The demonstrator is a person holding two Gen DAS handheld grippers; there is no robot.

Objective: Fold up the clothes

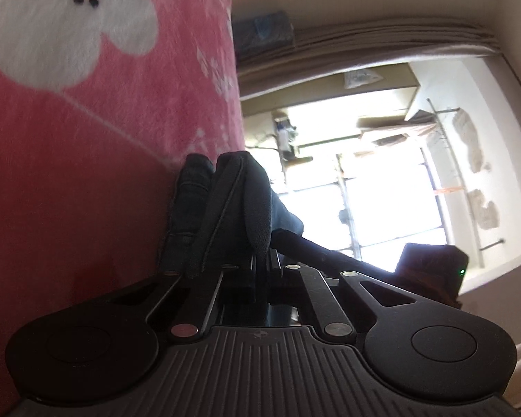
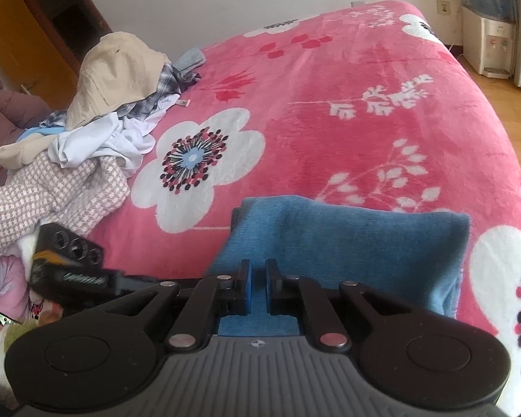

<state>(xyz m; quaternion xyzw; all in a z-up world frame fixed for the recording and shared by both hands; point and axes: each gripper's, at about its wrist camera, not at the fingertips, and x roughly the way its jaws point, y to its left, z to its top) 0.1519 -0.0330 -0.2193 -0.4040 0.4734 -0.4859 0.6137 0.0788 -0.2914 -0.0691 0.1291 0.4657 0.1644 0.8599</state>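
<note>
Blown-out window (image 1: 382, 187) backlights the left view, perhaps motion-blurred; the right view is evenly daylit, edges fisheye-bent.

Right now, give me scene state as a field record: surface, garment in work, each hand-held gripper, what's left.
surface: pink floral blanket on a bed
garment in work: blue garment, folded, lying flat on the blanket near its front edge
left hand-held gripper: tilted sideways, shut on dark fabric bunched between its fingers; backlit, colour unclear
right hand-held gripper: over the blue garment's near edge, jaws a narrow gap apart, nothing visibly pinched
left to fold: clothes pile at the blanket's far left, beige piece on top
</note>
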